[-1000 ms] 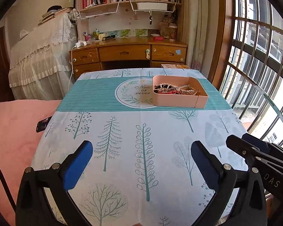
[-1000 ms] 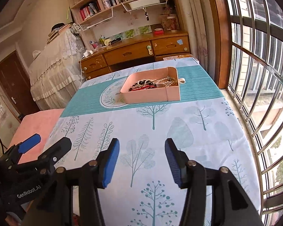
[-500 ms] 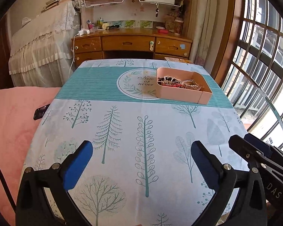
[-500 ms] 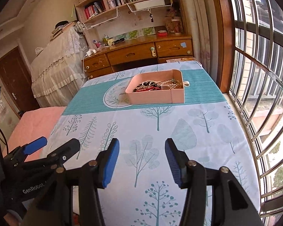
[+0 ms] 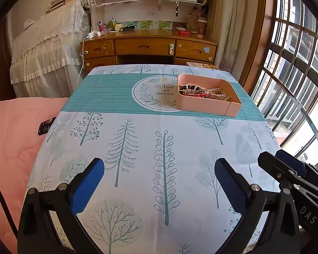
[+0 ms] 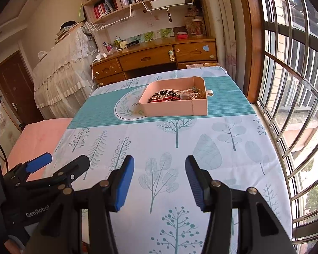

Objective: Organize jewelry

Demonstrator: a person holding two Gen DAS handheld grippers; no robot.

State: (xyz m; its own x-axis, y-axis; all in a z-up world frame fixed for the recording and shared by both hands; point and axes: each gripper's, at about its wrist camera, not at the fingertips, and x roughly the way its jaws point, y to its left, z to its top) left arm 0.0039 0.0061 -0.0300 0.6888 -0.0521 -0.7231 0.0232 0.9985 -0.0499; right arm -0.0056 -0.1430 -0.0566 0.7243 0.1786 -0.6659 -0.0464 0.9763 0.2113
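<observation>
Pink tray (image 5: 203, 105) of tangled jewelry (image 6: 176, 95) sits on the far right part of the surface (image 5: 137, 148), over the teal stripe of the cloth — pieces look like beads and chains, too small to sort out. Left tool (image 5: 159, 175) released, nothing between its pads. Right tool (image 6: 159, 177) also released, empty — both well short of the tray.

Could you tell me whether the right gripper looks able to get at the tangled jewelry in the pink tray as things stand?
Probably yes: the right gripper is open and empty, the patterned tablecloth ahead is bare, and the open-topped pink tray exposes the tangled jewelry.
</observation>
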